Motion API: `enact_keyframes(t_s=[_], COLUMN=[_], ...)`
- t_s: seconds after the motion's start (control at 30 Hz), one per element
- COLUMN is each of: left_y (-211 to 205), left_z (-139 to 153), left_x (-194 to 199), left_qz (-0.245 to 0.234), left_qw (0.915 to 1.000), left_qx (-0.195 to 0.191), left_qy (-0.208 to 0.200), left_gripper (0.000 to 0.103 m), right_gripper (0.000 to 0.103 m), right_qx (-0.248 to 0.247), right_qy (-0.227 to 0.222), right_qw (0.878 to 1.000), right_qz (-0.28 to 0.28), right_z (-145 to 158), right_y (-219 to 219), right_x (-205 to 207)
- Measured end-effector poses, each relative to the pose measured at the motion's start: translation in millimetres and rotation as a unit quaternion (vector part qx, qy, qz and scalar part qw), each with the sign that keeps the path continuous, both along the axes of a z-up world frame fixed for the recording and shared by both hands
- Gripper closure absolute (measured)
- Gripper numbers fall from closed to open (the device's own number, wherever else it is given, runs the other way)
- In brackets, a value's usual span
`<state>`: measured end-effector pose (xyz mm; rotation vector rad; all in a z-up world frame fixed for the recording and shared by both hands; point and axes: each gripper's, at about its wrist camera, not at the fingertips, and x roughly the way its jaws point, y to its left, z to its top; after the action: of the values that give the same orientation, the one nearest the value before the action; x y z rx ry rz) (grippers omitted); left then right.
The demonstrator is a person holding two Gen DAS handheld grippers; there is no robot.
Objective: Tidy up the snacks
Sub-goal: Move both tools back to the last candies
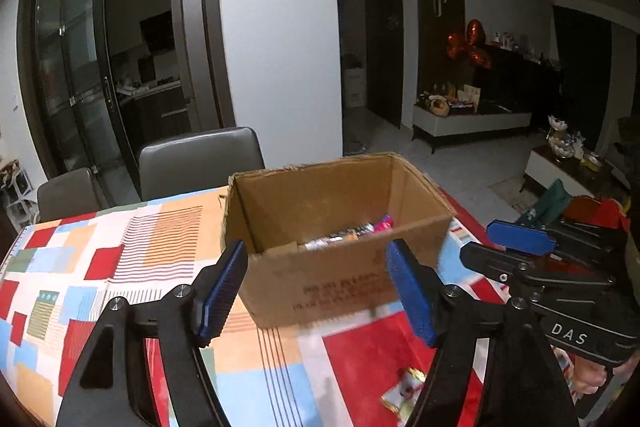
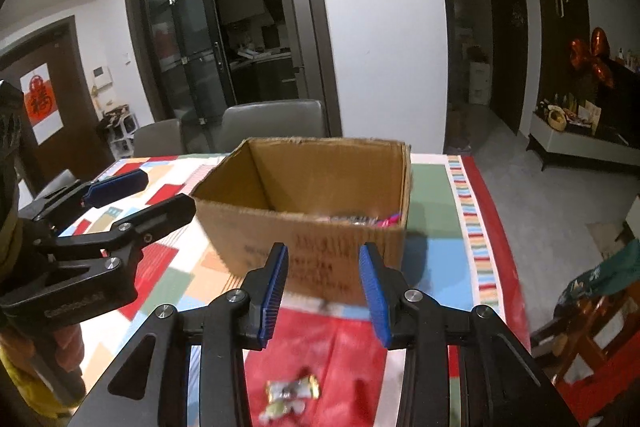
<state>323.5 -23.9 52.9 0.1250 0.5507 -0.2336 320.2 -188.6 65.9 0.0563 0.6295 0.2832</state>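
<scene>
An open cardboard box (image 1: 340, 267) (image 2: 308, 243) stands on the patterned tablecloth, with several wrapped snacks (image 1: 348, 233) (image 2: 360, 219) lying in its bottom. My left gripper (image 1: 320, 291) is open just in front of the box with nothing between its blue pads. My right gripper (image 2: 326, 293) is also open and empty, a little back from the box's front wall. Two loose wrapped candies (image 2: 294, 393) (image 1: 402, 393) lie on the red patch of cloth below the grippers. The right gripper (image 1: 516, 247) shows at the right of the left wrist view, and the left gripper (image 2: 148, 195) at the left of the right wrist view.
The table (image 1: 100, 267) carries a colourful checked cloth. Grey chairs (image 1: 200, 159) (image 2: 272, 123) stand at its far side. Green and red things (image 1: 560, 203) lie beyond the table's right edge. A hand (image 2: 68, 343) holds the left gripper's handle.
</scene>
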Motion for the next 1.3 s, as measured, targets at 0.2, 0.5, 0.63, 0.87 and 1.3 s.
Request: enact_keyframes(t_s=[0.2, 0.5, 0.63, 0.87, 1.3], left_y=[-7, -21, -26, -27, -35], left_z=[-16, -55, -78, -113, -159], left_x=[-43, -73, -77, -75, -56], left_qz=[-0.021, -0.049, -0.056, -0.057, -0.069], left_qw=[0.9998, 0.9976, 0.9951, 0.9884, 0.9748], left_qx=[0.000, -0.001, -0.003, -0.026, -0.043], left_qy=[0.001, 0.049, 0.082, 0.138, 0.208], left_gripper=[0.032, 0.032, 0.032, 0.035, 0.053], right_gripper=[0.065, 0.065, 0.065, 0.065, 0.065], right_qx=[0.005, 0.007, 0.014, 0.009, 0.006], right_qy=[0.008, 0.031, 0.051, 0.074, 0.121], right_qw=[1.000, 0.999, 0.999, 0.997, 0.993], right_qz=[0.007, 0.001, 0.001, -0.005, -0.012], right_z=[-13, -42, -56, -81, -117], right_y=[-6, -19, -22, -22, -22], right_x=[-33, -69, -73, -79, -77])
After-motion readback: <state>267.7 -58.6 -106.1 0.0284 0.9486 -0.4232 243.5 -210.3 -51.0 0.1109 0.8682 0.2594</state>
